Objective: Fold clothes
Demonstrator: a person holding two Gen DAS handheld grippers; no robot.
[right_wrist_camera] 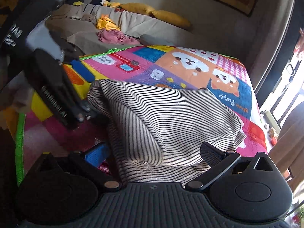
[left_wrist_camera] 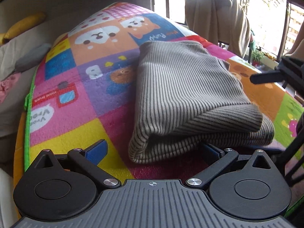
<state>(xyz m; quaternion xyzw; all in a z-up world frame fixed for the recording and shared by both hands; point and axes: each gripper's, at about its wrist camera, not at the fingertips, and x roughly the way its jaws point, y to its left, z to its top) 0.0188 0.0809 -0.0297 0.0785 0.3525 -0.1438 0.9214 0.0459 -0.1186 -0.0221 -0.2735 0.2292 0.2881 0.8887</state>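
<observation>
The left hand-held gripper [left_wrist_camera: 152,150] sits low at the near edge of a folded striped garment [left_wrist_camera: 182,98], its jaws spread wide and released: the blue-padded finger [left_wrist_camera: 96,151] on one side rests clear of the cloth over the mat, while the other finger is partly tucked beneath the garment's near fold. The right hand-held gripper [right_wrist_camera: 153,153] is likewise spread apart, gripping nothing; the striped cloth [right_wrist_camera: 167,117] lies between its fingers, one blue pad at the left edge of the fabric and the black finger [right_wrist_camera: 210,153] lying against the top of it on the right.

The garment, grey-beige with thin dark stripes, is folded into a thick bundle with a rounded fold facing the left camera. It lies on a colourful play mat [left_wrist_camera: 79,79] printed with cartoon puppies and letter squares, edged in green. Beyond the mat stands a beige sofa [right_wrist_camera: 133,24] with yellow cushions [right_wrist_camera: 171,18] and a crumpled pink cloth [right_wrist_camera: 115,36]. A tan blanket [left_wrist_camera: 216,17] hangs near the bright window.
</observation>
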